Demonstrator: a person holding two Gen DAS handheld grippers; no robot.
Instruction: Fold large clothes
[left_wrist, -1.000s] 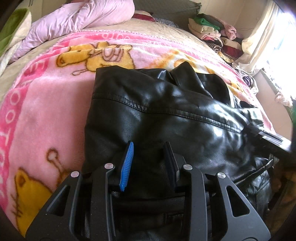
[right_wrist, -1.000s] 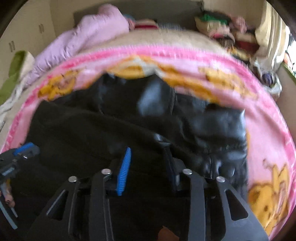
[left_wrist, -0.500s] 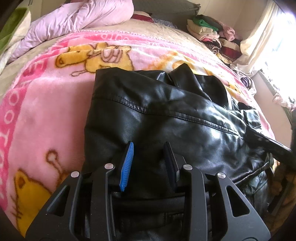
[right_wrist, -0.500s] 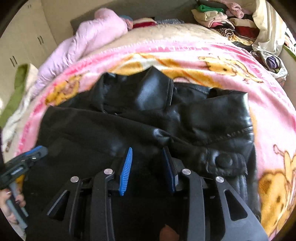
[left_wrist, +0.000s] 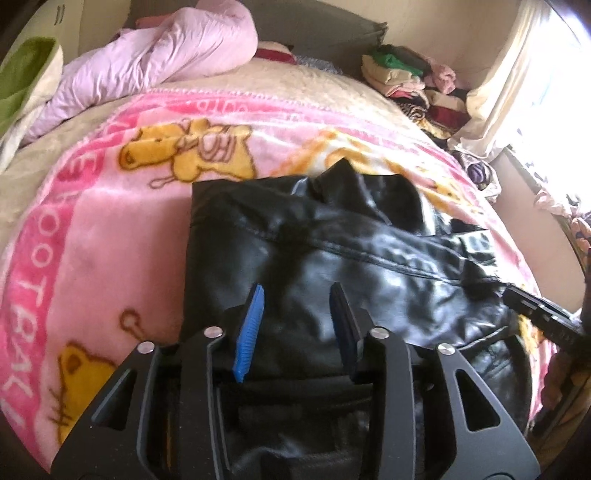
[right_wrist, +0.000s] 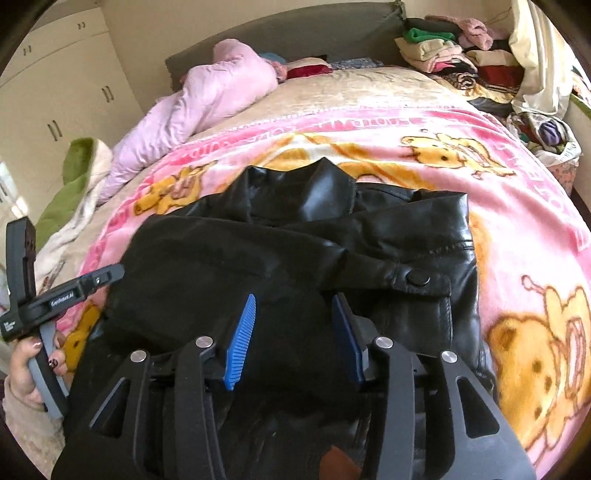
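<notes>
A black leather jacket (left_wrist: 332, 266) lies folded on the pink cartoon-bear blanket (left_wrist: 92, 240), collar toward the bed head. My left gripper (left_wrist: 297, 288) hovers over its near left part. Its jaws are opening, and the blue pads stand apart from the leather with only the jacket's surface below. My right gripper (right_wrist: 294, 299) hangs above the jacket (right_wrist: 295, 251), close to a snap-buttoned cuff (right_wrist: 417, 277). Its jaws are opening too, and nothing is pinched. The left gripper (right_wrist: 107, 275) also shows at the right wrist view's left edge, held by a hand (right_wrist: 26, 369).
A lilac quilted garment (right_wrist: 207, 99) lies bunched at the bed head. Stacked folded clothes (right_wrist: 454, 55) and a cream curtain (left_wrist: 517, 85) fill the far right. A green and white cloth (right_wrist: 74, 181) sits at the left, with wardrobe doors (right_wrist: 55, 92) behind.
Both pairs of jaws have widened and let go of the leather. Both grippers have lifted back from the jacket, so more of the bed shows; the right one shifted most.
</notes>
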